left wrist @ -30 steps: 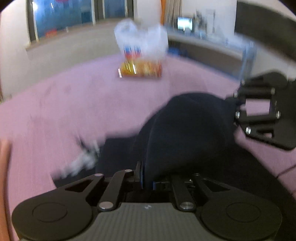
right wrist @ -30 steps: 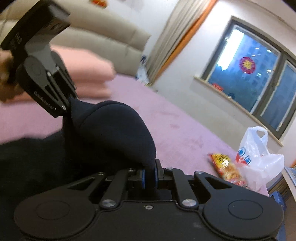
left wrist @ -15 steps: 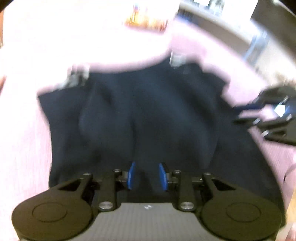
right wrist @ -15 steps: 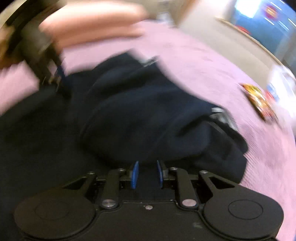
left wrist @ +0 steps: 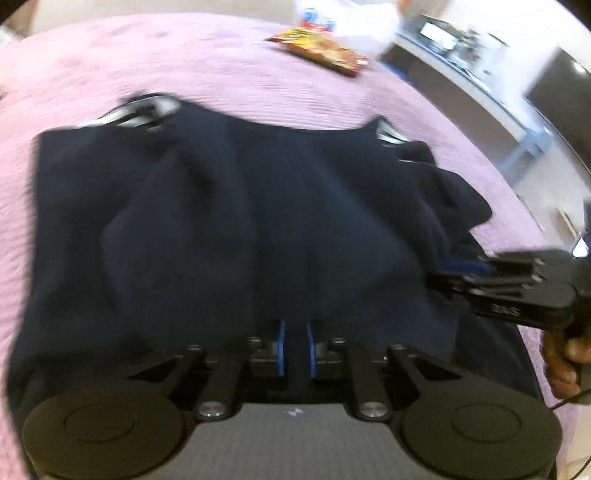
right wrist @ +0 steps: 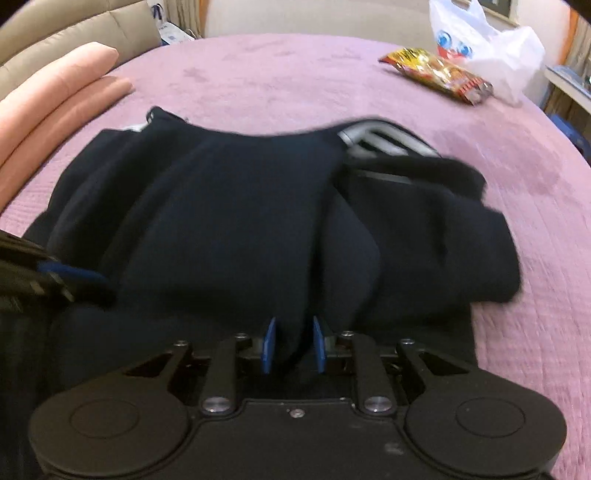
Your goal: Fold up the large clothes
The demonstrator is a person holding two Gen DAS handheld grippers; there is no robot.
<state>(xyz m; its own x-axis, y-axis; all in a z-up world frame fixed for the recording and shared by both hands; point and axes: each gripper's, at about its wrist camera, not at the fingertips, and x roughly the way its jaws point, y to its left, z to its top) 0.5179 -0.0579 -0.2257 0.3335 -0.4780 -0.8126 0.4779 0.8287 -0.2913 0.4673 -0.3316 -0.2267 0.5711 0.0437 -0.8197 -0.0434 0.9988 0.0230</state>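
A dark navy garment [left wrist: 258, 221] lies bunched and partly folded across the middle of the pink-purple bedspread [left wrist: 184, 62], filling the centre of both wrist views. Grey-white striped trim [right wrist: 380, 138] peeks out at its far edge, toward the upper right in the right wrist view.

The left claw [left wrist: 295, 349] sits low at the near hem of the cloth, bottom centre of its frame; its blue pads [left wrist: 282, 347] stand a narrow gap apart with dark fabric lying between them, not pinched tight. The right claw [right wrist: 293, 345] is likewise at the bottom centre of its own view, its blue pads [right wrist: 269, 345] a little further apart, with a fold of the garment sitting loosely in the gap. From the left wrist view the right claw also shows at the right edge, resting against the side of the garment.

A snack packet [right wrist: 436, 74] and a white plastic bag [right wrist: 491, 48] lie at the upper right on the bedspread, well apart from the clothing. Folded pink bedding [right wrist: 48, 110] sits at the upper left, before a beige headboard [right wrist: 74, 29]
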